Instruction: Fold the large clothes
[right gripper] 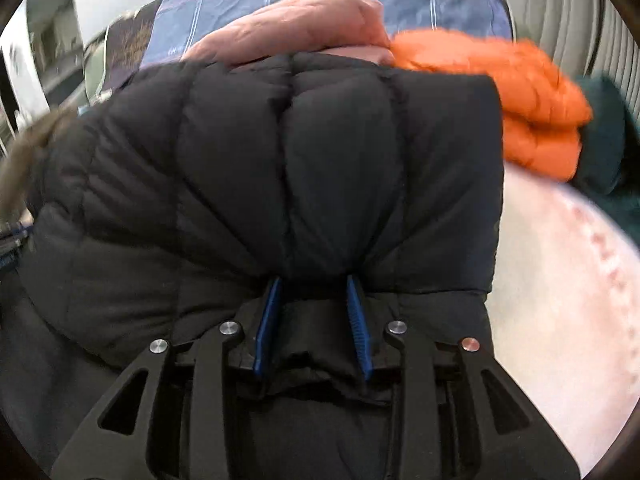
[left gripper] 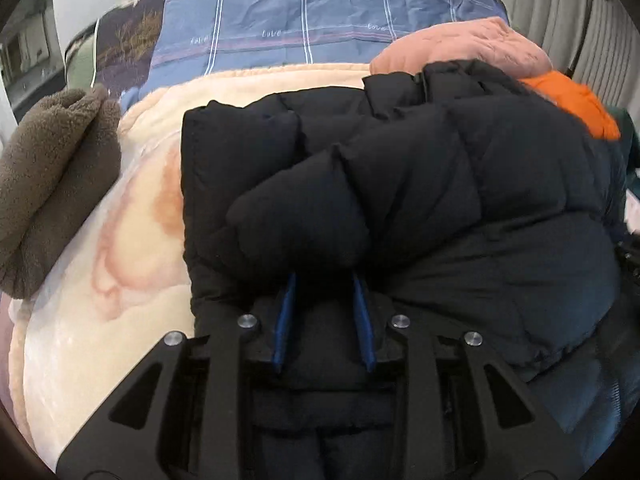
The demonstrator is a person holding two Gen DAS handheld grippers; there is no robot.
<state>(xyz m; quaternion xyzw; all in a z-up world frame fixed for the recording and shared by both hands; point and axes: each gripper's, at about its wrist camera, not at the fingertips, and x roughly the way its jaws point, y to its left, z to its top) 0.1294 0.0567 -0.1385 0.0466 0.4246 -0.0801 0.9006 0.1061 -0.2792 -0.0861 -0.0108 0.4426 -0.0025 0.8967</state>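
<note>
Black puffer jacket bunched between the right tool's blue pads, orange jacket beyond.

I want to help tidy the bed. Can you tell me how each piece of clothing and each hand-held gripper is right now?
Black puffy down jacket: folded over, bunched between both hand-held grippers.
Orange puffy jacket: folded, lying behind.
Pink quilted garment: heaped, not flat.
Brown fleece garment: crumpled at the side.
Left hand-held gripper: jaws partly apart, jacket fabric between.
Right hand-held gripper: same.
</note>
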